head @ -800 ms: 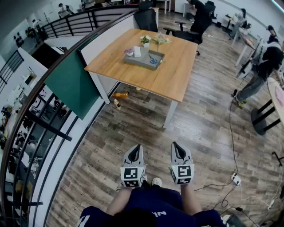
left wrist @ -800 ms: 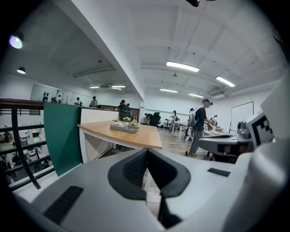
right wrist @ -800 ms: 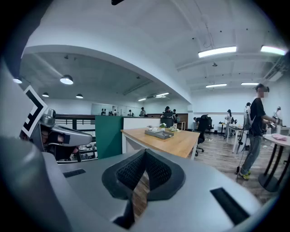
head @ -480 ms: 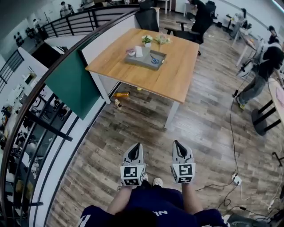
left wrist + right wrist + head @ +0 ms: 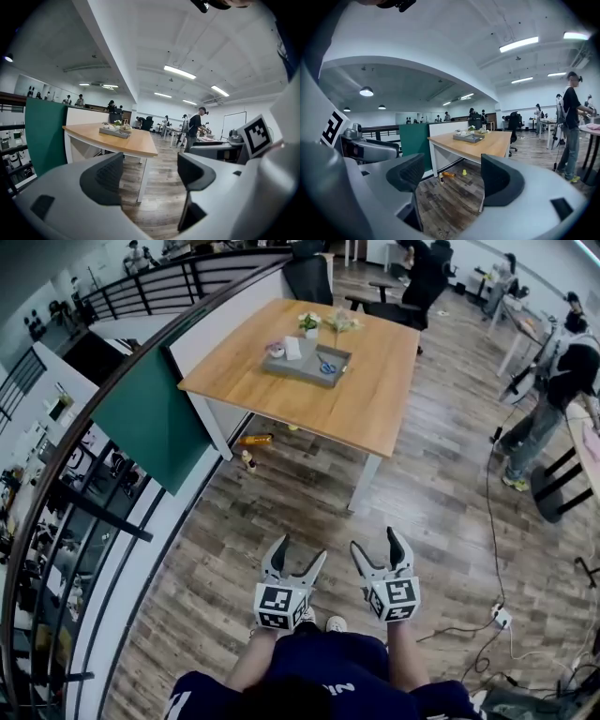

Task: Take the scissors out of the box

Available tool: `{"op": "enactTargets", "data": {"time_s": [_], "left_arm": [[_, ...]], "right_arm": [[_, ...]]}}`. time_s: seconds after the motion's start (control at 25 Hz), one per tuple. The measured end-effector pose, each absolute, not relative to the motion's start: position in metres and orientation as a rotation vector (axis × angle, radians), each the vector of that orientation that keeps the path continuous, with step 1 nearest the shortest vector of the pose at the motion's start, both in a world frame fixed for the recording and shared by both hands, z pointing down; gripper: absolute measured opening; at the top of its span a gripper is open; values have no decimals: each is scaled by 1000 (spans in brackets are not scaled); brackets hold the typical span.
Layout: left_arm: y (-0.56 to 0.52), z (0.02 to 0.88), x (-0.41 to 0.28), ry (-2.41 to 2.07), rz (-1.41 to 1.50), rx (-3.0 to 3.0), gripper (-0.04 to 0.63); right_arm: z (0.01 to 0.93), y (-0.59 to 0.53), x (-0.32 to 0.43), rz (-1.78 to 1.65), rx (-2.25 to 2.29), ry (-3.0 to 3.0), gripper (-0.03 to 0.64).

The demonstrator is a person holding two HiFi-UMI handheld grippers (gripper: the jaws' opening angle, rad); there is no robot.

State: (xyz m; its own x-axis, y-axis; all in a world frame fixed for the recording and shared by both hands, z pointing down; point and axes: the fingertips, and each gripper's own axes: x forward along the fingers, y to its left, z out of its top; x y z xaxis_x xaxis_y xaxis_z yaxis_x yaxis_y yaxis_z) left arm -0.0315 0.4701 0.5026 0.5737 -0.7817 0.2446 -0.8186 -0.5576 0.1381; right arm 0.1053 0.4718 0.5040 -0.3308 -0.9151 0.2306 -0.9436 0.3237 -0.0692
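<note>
The scissors (image 5: 324,367), with blue handles, lie in a grey box (image 5: 304,370) on the far side of a wooden table (image 5: 356,399), well ahead of me. Both grippers hang low over the wooden floor, far from the table. My left gripper (image 5: 300,550) stands open with nothing between its fingers; my right gripper (image 5: 375,543) is open and empty too. In the left gripper view the box (image 5: 115,132) shows small on the table (image 5: 133,143) beyond the gripper (image 5: 150,174). The right gripper view shows the box (image 5: 468,137) past the gripper (image 5: 457,177).
A white card (image 5: 291,349) and a small pink item (image 5: 273,351) share the box; potted plants (image 5: 308,325) stand behind it. An orange bottle (image 5: 255,439) lies under the table. A green panel (image 5: 150,418) and railing line the left. A person (image 5: 553,381) and cables (image 5: 492,521) are at right.
Both grippers' jaws, together in the earlier frames, now stand spread apart. The grippers have shifted slightly lower in the head view.
</note>
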Motion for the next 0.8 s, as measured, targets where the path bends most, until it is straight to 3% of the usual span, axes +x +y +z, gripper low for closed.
{"op": "enactTargets", "data": {"time_s": [0.6,0.8], "left_arm": [[441,511,-78,-1261,226,2566,356],[419,524,-74,-1265,232,2557,331]], "right_arm": [[512,453,71,257,1760,-2323,341],[528,423,76,287,1767,-2314,333]]}}
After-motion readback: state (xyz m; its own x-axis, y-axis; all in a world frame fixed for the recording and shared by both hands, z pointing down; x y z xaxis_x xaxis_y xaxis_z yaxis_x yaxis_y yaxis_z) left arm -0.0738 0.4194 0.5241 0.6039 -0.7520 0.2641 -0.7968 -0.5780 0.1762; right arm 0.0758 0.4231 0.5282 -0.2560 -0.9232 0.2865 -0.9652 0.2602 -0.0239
